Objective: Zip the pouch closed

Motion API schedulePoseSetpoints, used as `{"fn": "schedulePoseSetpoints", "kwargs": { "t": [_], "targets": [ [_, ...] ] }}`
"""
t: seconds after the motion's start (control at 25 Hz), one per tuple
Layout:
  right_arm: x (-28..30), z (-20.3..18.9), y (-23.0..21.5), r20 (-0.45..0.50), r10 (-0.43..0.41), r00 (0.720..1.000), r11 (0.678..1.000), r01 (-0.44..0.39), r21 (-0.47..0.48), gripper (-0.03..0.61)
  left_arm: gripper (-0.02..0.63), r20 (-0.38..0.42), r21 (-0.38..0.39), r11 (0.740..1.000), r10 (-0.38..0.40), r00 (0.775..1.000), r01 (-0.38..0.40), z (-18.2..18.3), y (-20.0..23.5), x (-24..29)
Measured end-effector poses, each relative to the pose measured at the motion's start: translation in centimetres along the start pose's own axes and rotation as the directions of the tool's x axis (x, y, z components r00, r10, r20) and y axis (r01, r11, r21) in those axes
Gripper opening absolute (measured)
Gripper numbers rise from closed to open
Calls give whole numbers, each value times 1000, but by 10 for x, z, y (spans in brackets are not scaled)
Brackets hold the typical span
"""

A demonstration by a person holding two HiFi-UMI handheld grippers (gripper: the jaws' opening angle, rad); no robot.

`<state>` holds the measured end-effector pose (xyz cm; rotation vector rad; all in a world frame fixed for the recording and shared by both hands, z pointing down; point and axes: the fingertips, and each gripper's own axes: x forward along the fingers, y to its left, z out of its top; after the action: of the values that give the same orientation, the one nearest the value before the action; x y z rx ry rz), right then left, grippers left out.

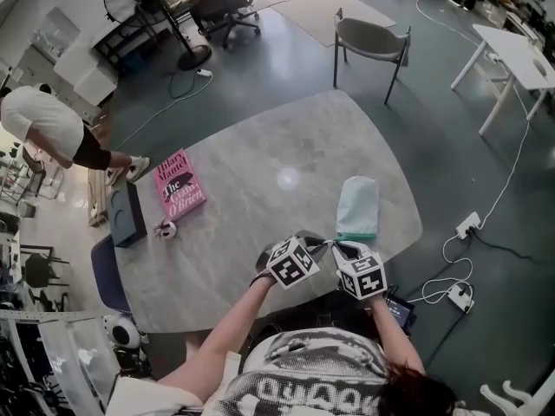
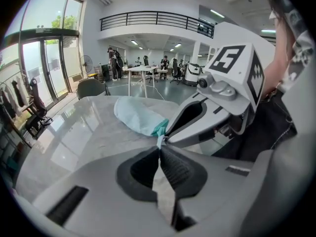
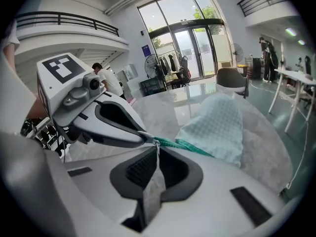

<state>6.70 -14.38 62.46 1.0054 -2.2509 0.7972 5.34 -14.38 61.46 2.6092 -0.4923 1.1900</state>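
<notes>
A pale mint pouch (image 1: 357,204) lies flat near the table's front right edge, its teal zip end toward me. Both grippers meet at that end. My left gripper (image 1: 323,243) is shut on a small pale zip tab (image 2: 160,141) at its tips. My right gripper (image 1: 339,245) is shut on the teal zip edge (image 3: 183,145) right beside it. In the left gripper view the right gripper (image 2: 166,136) touches tip to tip with the left gripper (image 2: 160,147). The right gripper view has the pouch (image 3: 218,126) stretching away from the right gripper (image 3: 157,146), and the left gripper (image 3: 147,138) coming in from the left.
On the grey table (image 1: 260,159) a pink book (image 1: 179,185), a dark box (image 1: 127,214) and a small white object (image 1: 165,229) lie at the left. A chair (image 1: 371,40) stands beyond the table. A person (image 1: 52,126) bends at the far left. Cables and a power strip (image 1: 458,295) lie on the floor at right.
</notes>
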Motion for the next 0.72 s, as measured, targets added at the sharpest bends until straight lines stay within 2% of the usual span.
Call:
{"fn": "schedulePoseSetpoints", "kwargs": {
  "t": [0.4, 0.56, 0.72],
  "targets": [
    [-4, -10, -4, -23, 18, 1000, 999, -17, 38, 11, 15, -22, 10, 1000, -26, 999, 26, -5, -5, 4],
    [-5, -17, -14, -36, -9, 999, 999, 11, 52, 11, 12, -29, 13, 1000, -25, 999, 26, -10, -5, 4],
    [-7, -19, -18, -38, 1, 999, 998, 1, 70, 14, 12, -27, 15, 999, -34, 999, 34, -10, -5, 3]
  ]
}}
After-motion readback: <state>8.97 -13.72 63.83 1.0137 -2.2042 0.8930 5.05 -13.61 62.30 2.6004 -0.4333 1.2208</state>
